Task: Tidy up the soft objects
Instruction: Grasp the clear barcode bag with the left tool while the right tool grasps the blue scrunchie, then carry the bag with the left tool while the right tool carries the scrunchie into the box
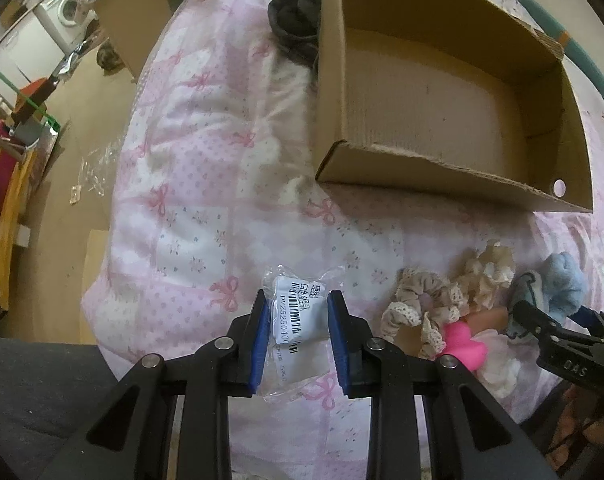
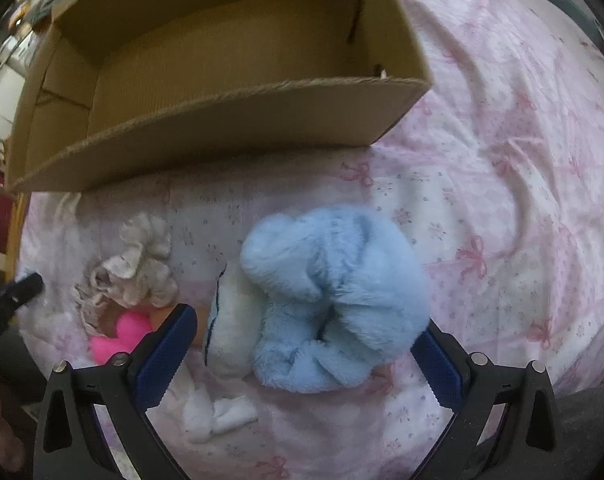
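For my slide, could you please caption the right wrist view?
Open right gripper straddles blue plush toy before cardboard box.

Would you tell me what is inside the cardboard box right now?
The cardboard box shows only bare brown floor and walls. The near wall hides a strip of floor behind it.

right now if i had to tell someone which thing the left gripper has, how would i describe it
Start from the open cardboard box on the pink bow-print quilt; nearer than the box's left corner lies a small clear plastic packet between the left gripper pads. Unlike the lace scrunchies and the fluffy blue toy to its right, it is flat, see-through, and bears a white barcode label.
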